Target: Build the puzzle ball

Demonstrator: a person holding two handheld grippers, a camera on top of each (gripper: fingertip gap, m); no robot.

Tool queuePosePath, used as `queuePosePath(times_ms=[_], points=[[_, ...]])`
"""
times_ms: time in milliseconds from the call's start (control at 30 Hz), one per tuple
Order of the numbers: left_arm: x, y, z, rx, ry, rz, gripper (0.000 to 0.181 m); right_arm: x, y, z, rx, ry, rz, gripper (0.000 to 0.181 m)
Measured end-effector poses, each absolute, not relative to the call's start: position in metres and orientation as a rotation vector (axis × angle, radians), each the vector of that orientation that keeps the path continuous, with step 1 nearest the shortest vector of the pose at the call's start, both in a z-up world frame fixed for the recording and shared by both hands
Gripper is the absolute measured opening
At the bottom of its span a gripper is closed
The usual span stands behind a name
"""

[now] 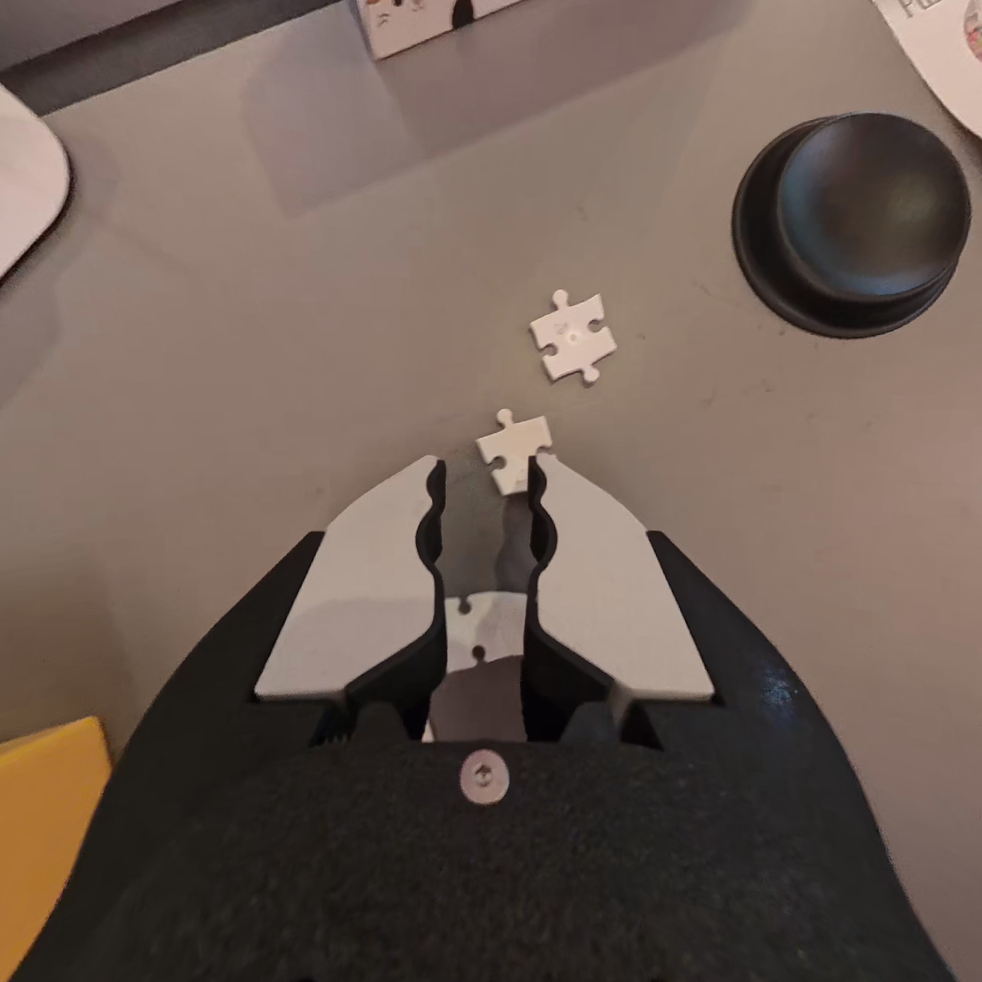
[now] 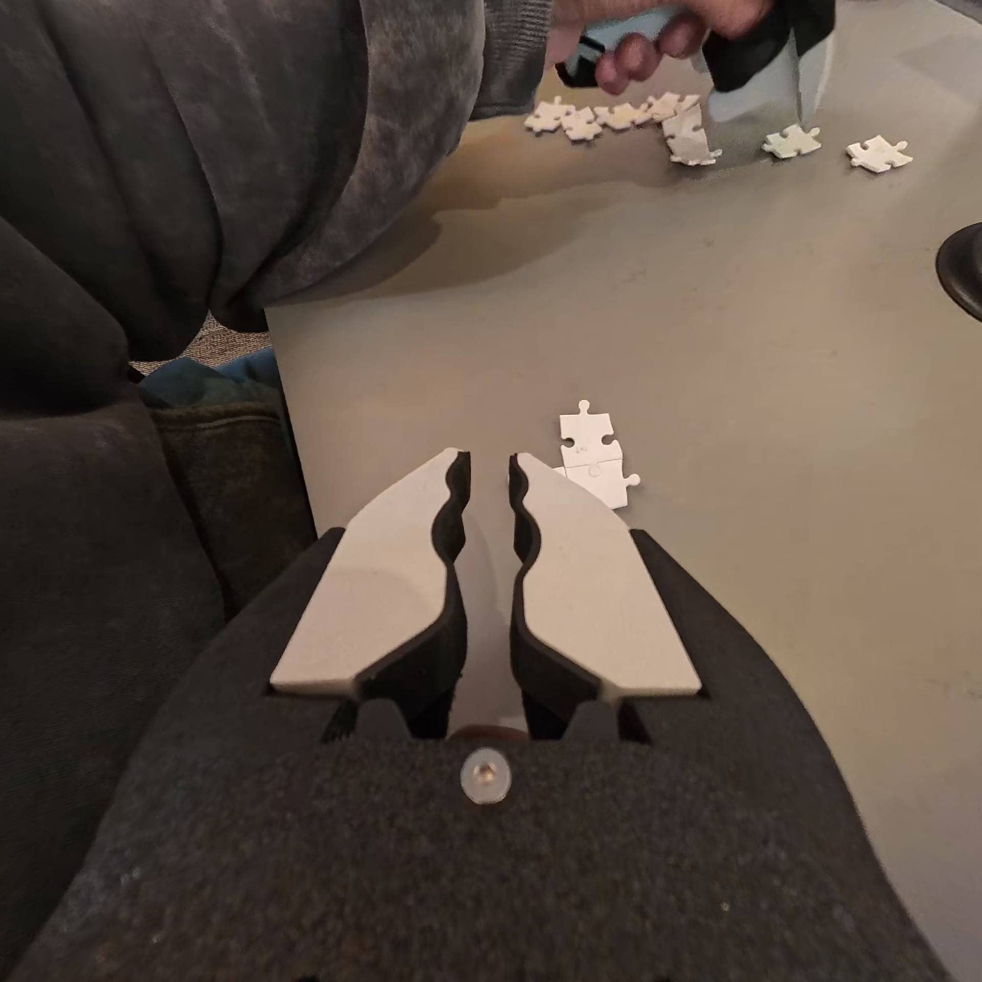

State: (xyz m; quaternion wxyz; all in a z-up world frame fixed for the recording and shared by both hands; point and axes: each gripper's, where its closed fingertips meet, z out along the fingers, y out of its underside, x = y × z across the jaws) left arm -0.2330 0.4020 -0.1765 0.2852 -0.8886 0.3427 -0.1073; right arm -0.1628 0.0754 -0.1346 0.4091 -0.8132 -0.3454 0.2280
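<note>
In the left wrist view, my left gripper (image 1: pixel 484 468) is open and empty above the grey table (image 1: pixel 265 345). A white puzzle piece (image 1: pixel 511 449) lies flat just past its right fingertip, which covers the piece's corner. A second loose piece (image 1: pixel 574 337) lies farther ahead. A joined white section (image 1: pixel 478 632) shows on the table between the fingers. In the right wrist view, my right gripper (image 2: pixel 489 466) is narrowly open and empty near the table's front edge. A small joined group of white pieces (image 2: pixel 591 457) lies just right of its right fingertip.
A black domed stand (image 1: pixel 850 223) sits at the right, its rim also in the right wrist view (image 2: pixel 962 276). Several loose pieces (image 2: pixel 611 114) and a curved joined section (image 2: pixel 688 135) lie far back under a hand (image 2: pixel 637 53). A grey sleeve (image 2: pixel 212 133) fills the left. A yellow object (image 1: pixel 48 797) lies at lower left. The gap from one gripper's tips to the other's is roughly 35 cm. Measured from the fingertips, the yellow object (image 1: pixel 48 797) is 15 cm or so from the left gripper and 45 cm from the right.
</note>
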Motion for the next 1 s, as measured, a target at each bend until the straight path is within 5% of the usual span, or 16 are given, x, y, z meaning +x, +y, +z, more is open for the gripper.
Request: queuePosePath(times_ms=[700, 1000], points=[[-0.225, 0.38, -0.18, -2.363, 1.057, -0.42, 0.021, -0.159, 0.084, -0.124, -2.021, -0.866, 0.569, 0.013], [-0.233, 0.402, -0.184, -2.133, 1.384, -0.236, 0.036, -0.134, 0.239, -0.049, -1.913, -0.939, 0.276, 0.026]])
